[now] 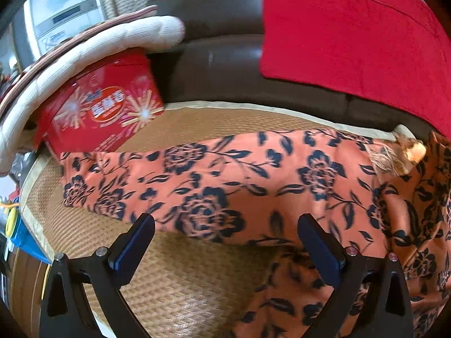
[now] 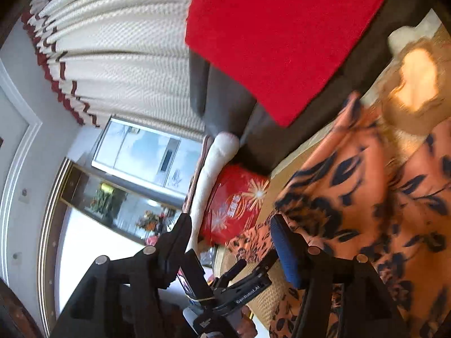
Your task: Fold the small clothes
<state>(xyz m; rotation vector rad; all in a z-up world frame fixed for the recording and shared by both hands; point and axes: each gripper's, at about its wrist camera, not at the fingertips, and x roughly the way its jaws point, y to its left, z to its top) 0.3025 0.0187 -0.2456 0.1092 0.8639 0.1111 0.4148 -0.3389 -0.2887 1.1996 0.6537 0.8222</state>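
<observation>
An orange garment with dark blue flowers (image 1: 253, 186) lies spread across a woven straw mat (image 1: 183, 281), with part of it bunched toward the lower right. My left gripper (image 1: 227, 233) is open and hovers over the garment's near edge with nothing between its blue pads. In the right wrist view, which is rolled on its side, the same garment (image 2: 366, 197) fills the right half. My right gripper (image 2: 229, 235) stands open beside the garment's end and holds nothing. The black body of the left tool (image 2: 248, 293) shows low between its fingers.
A red tin with starburst print (image 1: 104, 112) stands at the mat's far left under a cream cushion (image 1: 112, 42). A red cloth (image 1: 352, 42) hangs over the dark sofa back (image 1: 220, 56). A tan tasselled item (image 1: 400, 155) lies on the garment's right end. Pale curtains (image 2: 126, 56) hang behind.
</observation>
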